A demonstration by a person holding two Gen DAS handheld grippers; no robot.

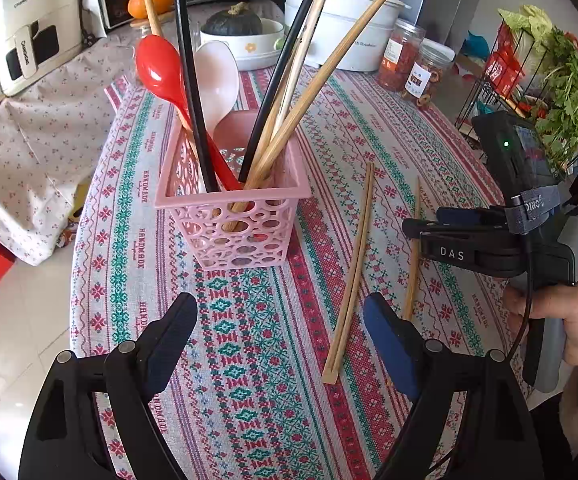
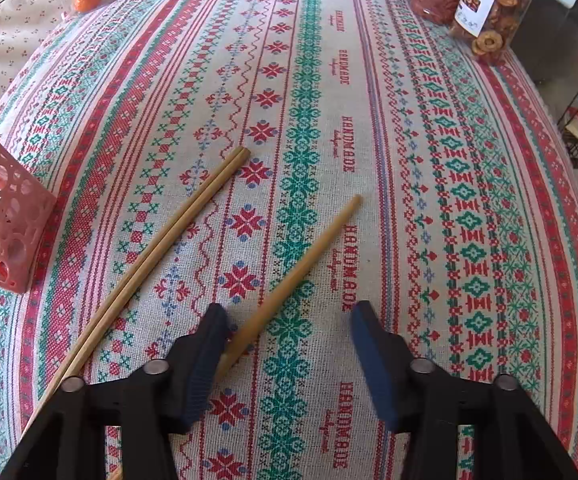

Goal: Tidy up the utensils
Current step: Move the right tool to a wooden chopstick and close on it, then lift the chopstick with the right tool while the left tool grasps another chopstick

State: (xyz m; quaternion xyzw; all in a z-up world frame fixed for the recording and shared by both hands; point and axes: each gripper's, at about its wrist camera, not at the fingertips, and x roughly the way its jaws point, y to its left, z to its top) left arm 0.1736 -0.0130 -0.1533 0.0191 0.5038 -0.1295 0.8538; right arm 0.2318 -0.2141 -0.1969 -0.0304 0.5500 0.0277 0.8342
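A pink cut-out basket stands on the patterned tablecloth and holds a red spoon, a white spoon, black chopsticks and bamboo chopsticks. Right of it a bamboo chopstick pair lies flat. A single chopstick lies further right. My right gripper is low over that single chopstick; its near end rests against the left pad, the other pad stands apart. My left gripper hovers open in front of the basket, nothing between its fingers.
White pots and a bowl with a squash sit at the table's back. Two jars of dried fruit stand back right. A wire rack of greens is off the right edge. The table's left edge drops to the floor. The basket corner is at the far left.
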